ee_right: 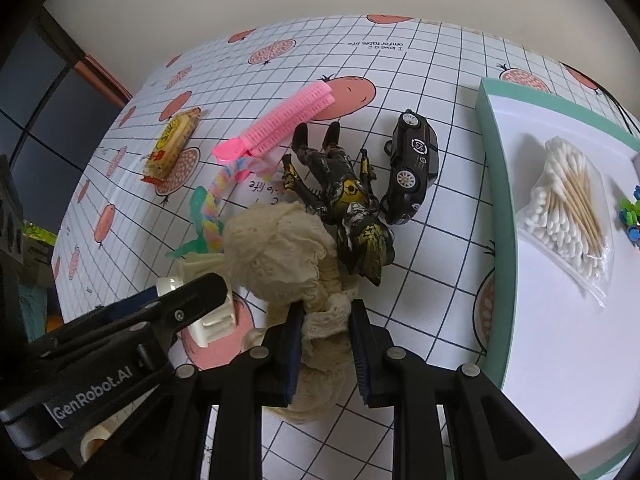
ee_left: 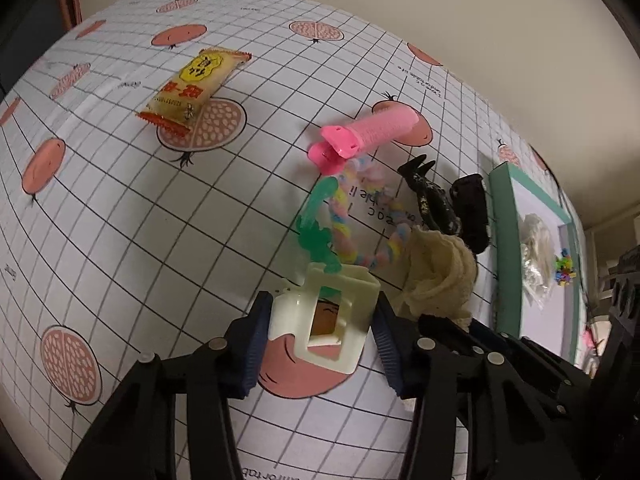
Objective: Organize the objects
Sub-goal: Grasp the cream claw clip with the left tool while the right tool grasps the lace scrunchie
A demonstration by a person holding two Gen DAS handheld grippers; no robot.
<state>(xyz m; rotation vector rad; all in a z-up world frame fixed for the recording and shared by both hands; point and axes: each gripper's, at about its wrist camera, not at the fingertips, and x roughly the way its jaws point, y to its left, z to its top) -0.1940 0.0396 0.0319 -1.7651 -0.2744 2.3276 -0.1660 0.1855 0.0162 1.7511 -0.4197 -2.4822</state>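
Observation:
My left gripper (ee_left: 322,320) is shut on a cream claw clip (ee_left: 286,314), just above the checked tablecloth. My right gripper (ee_right: 325,320) is shut on the lower folds of a cream lace scrunchie (ee_right: 276,248), which bunches up ahead of the pads. The two grippers sit side by side, the left one's finger (ee_right: 192,292) showing beside the scrunchie. Beyond lie a pastel twisted hair tie (ee_right: 214,208), a green translucent piece (ee_left: 316,216), a pink hair roller (ee_right: 280,124), a black-and-yellow figure (ee_right: 344,192) and a black toy car (ee_right: 414,164).
A teal-rimmed white tray (ee_right: 496,184) stands at the right, holding a bag of cotton swabs (ee_right: 568,200) and small coloured bits (ee_right: 630,216). A yellow snack packet (ee_left: 192,88) lies far left on the tablecloth. A wall runs behind the table.

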